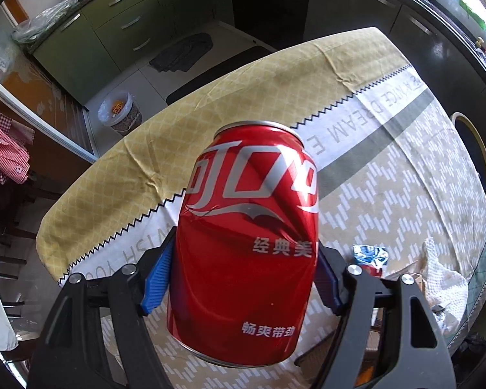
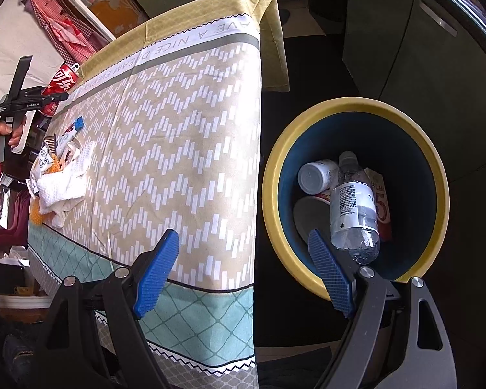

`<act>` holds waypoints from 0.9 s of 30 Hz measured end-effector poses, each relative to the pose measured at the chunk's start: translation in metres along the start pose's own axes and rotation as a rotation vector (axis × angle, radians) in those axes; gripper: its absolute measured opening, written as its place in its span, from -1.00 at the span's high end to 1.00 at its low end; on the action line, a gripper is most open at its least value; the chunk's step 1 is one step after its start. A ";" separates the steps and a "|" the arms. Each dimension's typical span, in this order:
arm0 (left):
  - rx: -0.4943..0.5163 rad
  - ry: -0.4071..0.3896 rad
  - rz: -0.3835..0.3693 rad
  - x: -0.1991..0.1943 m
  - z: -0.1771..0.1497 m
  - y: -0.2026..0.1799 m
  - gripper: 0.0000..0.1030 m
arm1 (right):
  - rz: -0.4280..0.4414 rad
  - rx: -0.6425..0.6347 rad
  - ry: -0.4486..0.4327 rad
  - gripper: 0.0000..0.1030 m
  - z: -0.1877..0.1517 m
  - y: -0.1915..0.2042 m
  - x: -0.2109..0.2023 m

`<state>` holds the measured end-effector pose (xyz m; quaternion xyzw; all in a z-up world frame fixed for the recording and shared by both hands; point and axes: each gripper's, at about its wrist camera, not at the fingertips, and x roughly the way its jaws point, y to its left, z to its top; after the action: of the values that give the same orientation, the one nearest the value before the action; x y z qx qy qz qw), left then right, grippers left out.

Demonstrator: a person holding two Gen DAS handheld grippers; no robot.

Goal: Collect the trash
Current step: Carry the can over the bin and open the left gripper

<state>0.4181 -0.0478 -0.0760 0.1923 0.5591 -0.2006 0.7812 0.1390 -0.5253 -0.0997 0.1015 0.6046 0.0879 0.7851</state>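
My left gripper (image 1: 246, 249) is shut on a dented red cola can (image 1: 249, 236), held above the clothed table (image 1: 388, 168). From the right wrist view the can (image 2: 60, 86) and left gripper (image 2: 48, 97) hang over the table's far left side. My right gripper (image 2: 243, 243) is open and empty, between the table edge and a yellow-rimmed blue trash bin (image 2: 437, 168) on the floor. The bin holds a clear plastic bottle (image 2: 353, 207), a white jar (image 2: 316, 176) and a carton (image 2: 380, 201). Wrappers (image 2: 64, 139) and a white cloth (image 2: 64, 184) lie on the table.
A blue-white wrapper (image 1: 371, 254) and the white cloth (image 1: 444, 278) lie at the right in the left wrist view. A small lined waste basket (image 1: 120, 111) stands on the floor by green cabinets (image 1: 113, 29). Dark cabinets (image 2: 405, 32) stand behind the bin.
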 end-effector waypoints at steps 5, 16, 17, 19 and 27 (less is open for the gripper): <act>0.089 -0.036 -0.007 -0.030 0.000 -0.053 -0.37 | 0.006 -0.007 -0.036 -0.58 -0.011 -0.001 -0.015; 0.378 -0.106 -0.145 -0.081 0.022 -0.249 -0.37 | 0.008 0.041 -0.128 -0.58 -0.057 -0.037 -0.058; 0.411 -0.105 -0.171 -0.082 0.026 -0.271 -0.37 | 0.004 0.053 -0.134 -0.58 -0.063 -0.044 -0.061; 0.473 -0.104 -0.198 -0.079 0.036 -0.314 -0.37 | -0.002 0.077 -0.147 -0.58 -0.076 -0.057 -0.067; 0.626 -0.033 -0.243 -0.026 0.072 -0.461 -0.37 | 0.009 0.180 -0.185 -0.58 -0.123 -0.107 -0.082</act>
<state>0.2243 -0.4733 -0.0649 0.3517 0.4766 -0.4573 0.6633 0.0007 -0.6436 -0.0825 0.1818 0.5347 0.0272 0.8248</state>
